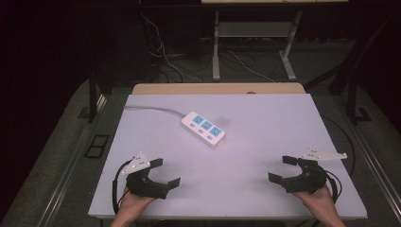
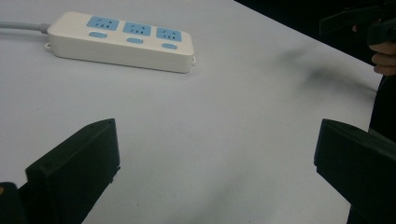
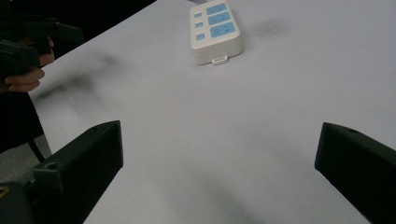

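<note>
White power strip (image 1: 204, 128) with three blue sockets lying flat near the centre of the surface (image 1: 265, 123), its grey cord (image 1: 151, 109) running toward the far left. Left tongs (image 1: 165, 172) and right tongs (image 1: 279, 168) near the front edge, well apart from the strip, jaws spread wide and holding nothing.

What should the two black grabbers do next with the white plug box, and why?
Probably reach the left gripper forward toward the power strip. Both it and the right gripper sit open and empty near the table's front edge, and the strip lies apart from them, mid-table, untouched, its grey cord trailing toward the far left.
</note>
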### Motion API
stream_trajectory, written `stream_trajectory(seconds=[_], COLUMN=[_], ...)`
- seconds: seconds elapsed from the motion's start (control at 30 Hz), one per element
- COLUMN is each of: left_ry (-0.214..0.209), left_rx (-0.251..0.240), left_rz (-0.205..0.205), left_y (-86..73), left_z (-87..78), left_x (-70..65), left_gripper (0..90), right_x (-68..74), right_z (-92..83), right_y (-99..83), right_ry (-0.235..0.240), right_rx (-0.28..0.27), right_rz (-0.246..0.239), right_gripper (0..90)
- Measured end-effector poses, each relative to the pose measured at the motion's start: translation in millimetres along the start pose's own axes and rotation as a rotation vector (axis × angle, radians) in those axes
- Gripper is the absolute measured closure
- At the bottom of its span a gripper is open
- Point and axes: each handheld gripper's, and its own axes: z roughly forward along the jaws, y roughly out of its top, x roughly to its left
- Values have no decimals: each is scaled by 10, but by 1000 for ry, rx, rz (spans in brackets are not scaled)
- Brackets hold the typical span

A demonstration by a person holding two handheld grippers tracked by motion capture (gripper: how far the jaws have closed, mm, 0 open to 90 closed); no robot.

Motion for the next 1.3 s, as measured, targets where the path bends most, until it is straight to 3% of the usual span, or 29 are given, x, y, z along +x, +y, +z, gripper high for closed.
stream_trajectory(seconds=[0.6, 0.83, 1.2, 1.3], left_ry=[-21, -22, -33, -45], left_rx=[2, 33, 42, 74], left_rz=[-6, 2, 2, 11], left_y=[2, 3, 28, 43], left_z=[14, 8, 5, 21], left_x=[0, 19, -7, -26], left_gripper=[0, 0, 0, 0], right_x=[32, 43, 44, 37], right_z=[33, 30, 26, 17], right_y=[-36, -45, -56, -57], right_ry=[13, 12, 16, 16], right_rx=[18, 26, 37, 36], right_rz=[-6, -13, -10, -10], right_gripper=[9, 9, 9, 10])
